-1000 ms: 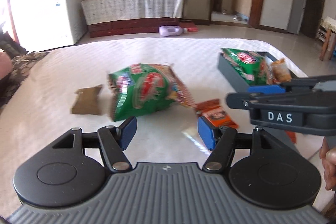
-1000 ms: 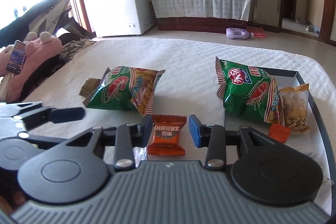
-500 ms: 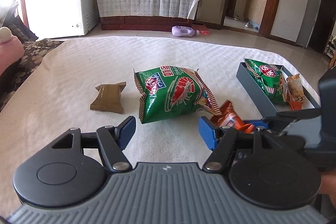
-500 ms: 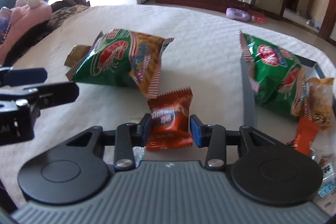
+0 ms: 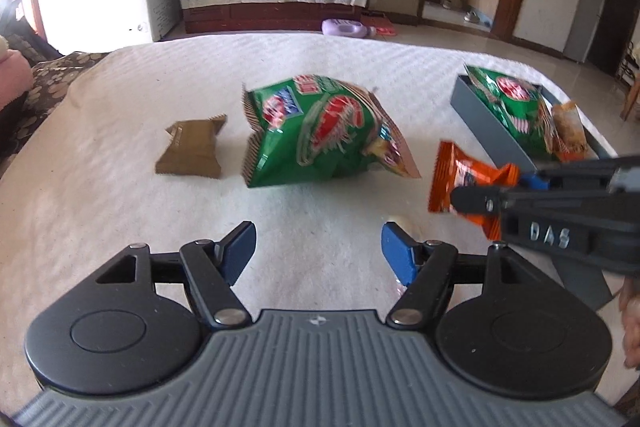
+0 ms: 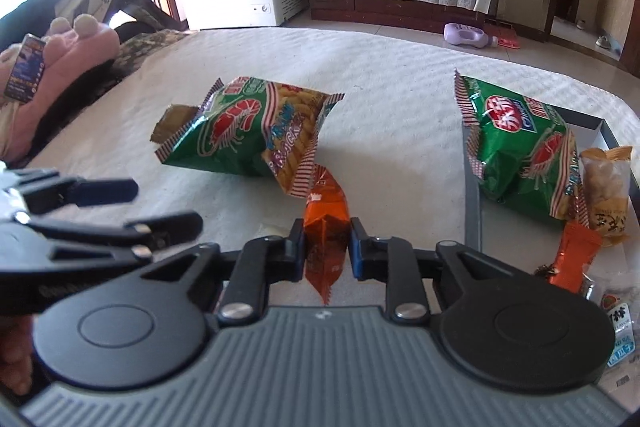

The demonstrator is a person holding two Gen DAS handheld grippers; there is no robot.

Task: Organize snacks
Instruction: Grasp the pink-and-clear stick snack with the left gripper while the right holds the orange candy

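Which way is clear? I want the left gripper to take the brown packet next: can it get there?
Probably yes. The left gripper is open and empty, and the brown packet lies apart from the green bag, ahead and to the left, with only bare tablecloth between.

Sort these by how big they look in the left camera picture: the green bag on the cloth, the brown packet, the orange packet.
1. green bag
2 and 3. orange packet and brown packet: look similar; the orange one is partly hidden behind the right hand-held gripper, so unsure.
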